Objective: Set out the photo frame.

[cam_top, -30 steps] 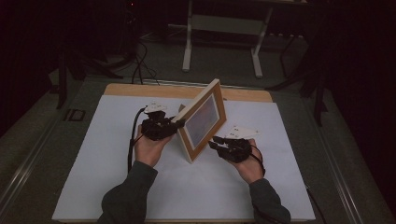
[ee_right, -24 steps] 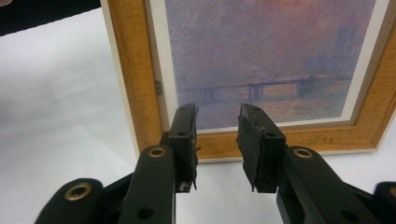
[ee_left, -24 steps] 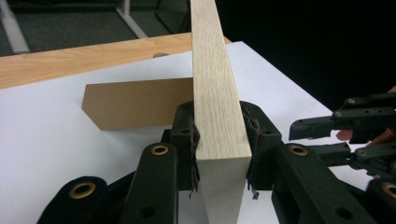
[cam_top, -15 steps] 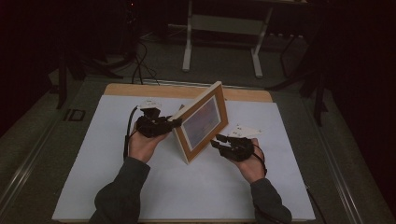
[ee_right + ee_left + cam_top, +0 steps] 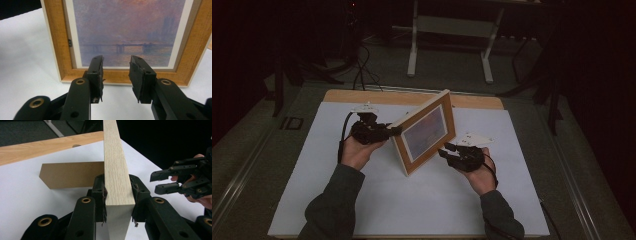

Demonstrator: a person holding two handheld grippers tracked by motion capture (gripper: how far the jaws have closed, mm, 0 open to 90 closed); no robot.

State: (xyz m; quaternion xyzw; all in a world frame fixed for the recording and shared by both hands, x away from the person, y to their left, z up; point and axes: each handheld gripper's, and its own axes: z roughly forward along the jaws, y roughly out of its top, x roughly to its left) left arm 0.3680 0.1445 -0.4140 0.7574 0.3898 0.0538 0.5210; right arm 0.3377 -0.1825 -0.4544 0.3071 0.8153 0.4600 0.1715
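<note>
A wooden picture frame with a purple-toned river painting stands tilted on the white table cover. My left gripper is shut on its left side rail, and in the left gripper view both pads press the pale wood edge. The frame's brown cardboard back stand sticks out behind it. My right gripper sits just in front of the frame's lower right part. Its jaws have just been opening and stand apart with nothing between them, facing the frame's bottom rail. The right gripper also shows beyond the frame.
A white sheet covers the table, with a wooden strip along the far edge. A white card lies right of the frame and a small white item lies behind my left hand. Metal stand legs rise on the floor beyond.
My left hand has carried the frame a little to the left. The right gripper's jaws have widened and stand off the frame, while that hand has stayed in place.
</note>
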